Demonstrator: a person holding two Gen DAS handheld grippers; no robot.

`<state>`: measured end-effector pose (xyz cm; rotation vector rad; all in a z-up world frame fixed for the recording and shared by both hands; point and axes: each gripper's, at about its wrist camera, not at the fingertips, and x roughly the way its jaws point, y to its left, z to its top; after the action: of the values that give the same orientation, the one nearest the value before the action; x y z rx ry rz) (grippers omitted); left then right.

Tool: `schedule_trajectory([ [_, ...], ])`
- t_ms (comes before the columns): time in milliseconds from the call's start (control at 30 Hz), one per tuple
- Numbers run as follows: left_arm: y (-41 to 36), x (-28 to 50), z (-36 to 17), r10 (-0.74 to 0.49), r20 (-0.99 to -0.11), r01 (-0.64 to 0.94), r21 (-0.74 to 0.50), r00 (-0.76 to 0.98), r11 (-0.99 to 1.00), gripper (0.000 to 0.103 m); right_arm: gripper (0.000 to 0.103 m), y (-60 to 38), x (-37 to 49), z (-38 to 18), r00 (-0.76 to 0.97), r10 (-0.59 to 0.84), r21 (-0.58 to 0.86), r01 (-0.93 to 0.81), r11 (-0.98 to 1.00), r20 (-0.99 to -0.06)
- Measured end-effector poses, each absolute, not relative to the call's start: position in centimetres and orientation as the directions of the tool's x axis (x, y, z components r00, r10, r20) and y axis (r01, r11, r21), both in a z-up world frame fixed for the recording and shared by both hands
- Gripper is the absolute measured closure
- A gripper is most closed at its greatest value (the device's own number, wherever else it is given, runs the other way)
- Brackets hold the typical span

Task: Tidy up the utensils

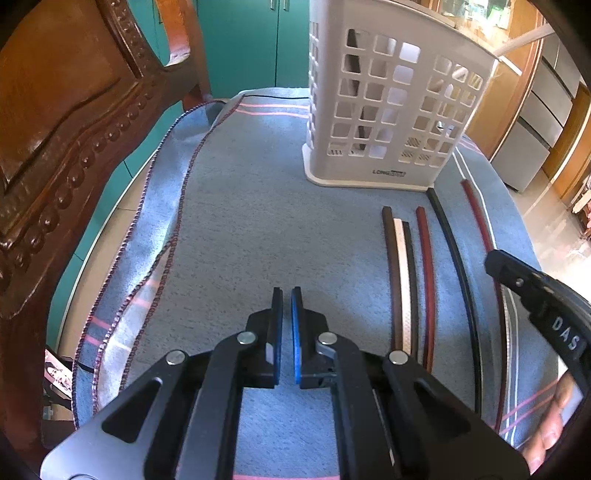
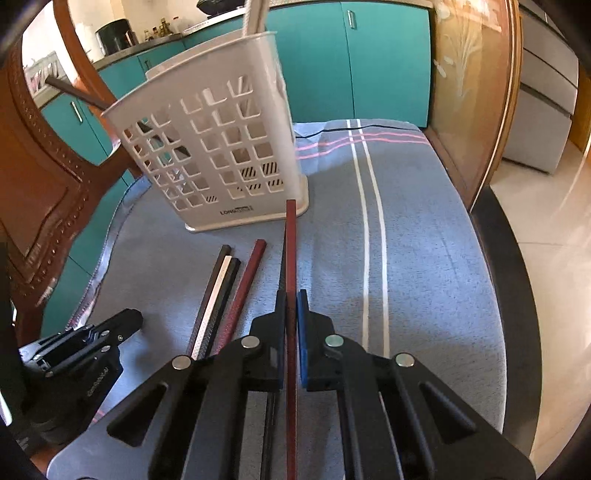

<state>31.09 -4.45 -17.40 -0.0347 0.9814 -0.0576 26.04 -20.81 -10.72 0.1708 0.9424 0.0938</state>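
The white holder (image 2: 218,147) – a slotted plastic basket – stands upright on a blue cloth (image 2: 424,258) that covers the tabletop, and everything else is placed from it. A dark stick (image 2: 75,92) and a pale stick (image 2: 255,16) already poke out of its top, leaning.

In front of the holder's base, loose sticks lie on the cloth, roughly parallel, pointing toward it. Nearest the holder's left corner is a tight bundle of three: brown, pale (image 1: 402,280) and black, touching side by side. Just right of them lies a single red stick (image 1: 425,280). A long black stick (image 1: 458,266) comes next, its far tip almost at the holder's right corner.

The right claw (image 2: 291,306) is clamped on another dark red stick (image 2: 291,251), which runs straight between its blue pads and on toward the holder, tip near the base's right corner. From this cam the black stick shows only as a thin dark edge along its left side.

The left claw (image 1: 287,306) sits in front of the holder and left of the bundle, above bare cloth – pads drawn together w/ nothing between them. A carved wooden chair (image 1: 74,140) stands left of the holder, teal cabinets (image 2: 369,62) behind it.
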Motion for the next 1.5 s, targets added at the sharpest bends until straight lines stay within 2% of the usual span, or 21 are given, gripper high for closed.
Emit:
schedule_trajectory([
  [233,-4.3,31.4,-17.6,-0.097,-0.839,0.042,-0.088,0.536,0.995,0.097,0.096,-21.4,27.7,-11.9,0.494,0.095,0.112,0.006,0.994,-0.864],
  [300,-4.1,31.6,-17.5,-0.119,-0.837,0.047,-0.112,0.535,0.993,0.092,0.093,-21.1,28.3,-11.7,0.488,0.058,0.063,-0.007,0.998,-0.871],
  [467,-3.4,32.4,-17.9,-0.164,-0.835,0.052,-0.161,0.525,0.986,0.085,0.074,-21.0,29.8,-10.2,0.536,0.050,0.056,-0.005,0.998,-0.843],
  [567,-2.4,32.9,-18.0,-0.217,-0.829,0.054,-0.221,0.515,0.974,0.080,0.072,-21.8,30.1,-10.9,0.542,0.066,0.087,0.014,0.996,-0.838],
  [600,-2.2,33.0,-17.9,-0.238,-0.824,0.064,-0.240,0.514,0.969,0.075,0.072,-22.1,30.1,-11.2,0.538,0.061,0.085,0.020,0.996,-0.841],
  [633,-2.3,33.1,-17.8,-0.248,-0.820,0.073,-0.246,0.516,0.967,0.071,0.072,-22.2,30.3,-11.5,0.533,0.047,0.072,0.025,0.997,-0.845],
  [733,-3.1,33.3,-17.7,-0.276,-0.808,0.129,-0.245,0.521,0.961,0.064,0.072,-22.6,30.3,-11.7,0.527,0.052,0.074,0.020,0.997,-0.848],
  [867,-5.9,32.4,-17.5,-0.305,-0.794,0.219,-0.221,0.526,0.951,0.064,0.072,-23.0,30.0,-11.8,0.532,0.047,0.074,0.029,0.997,-0.846],
  [1033,-8.4,31.9,-17.9,-0.217,-0.799,0.242,-0.093,0.560,0.966,0.064,0.072,-23.4,30.1,-12.1,0.528,0.046,0.071,0.027,0.997,-0.848],
  [1500,-8.5,31.3,-17.8,-0.192,-0.797,0.239,-0.063,0.572,0.969,0.062,0.067,-21.6,30.0,-12.8,0.515,0.038,0.048,0.007,0.999,-0.856],
])
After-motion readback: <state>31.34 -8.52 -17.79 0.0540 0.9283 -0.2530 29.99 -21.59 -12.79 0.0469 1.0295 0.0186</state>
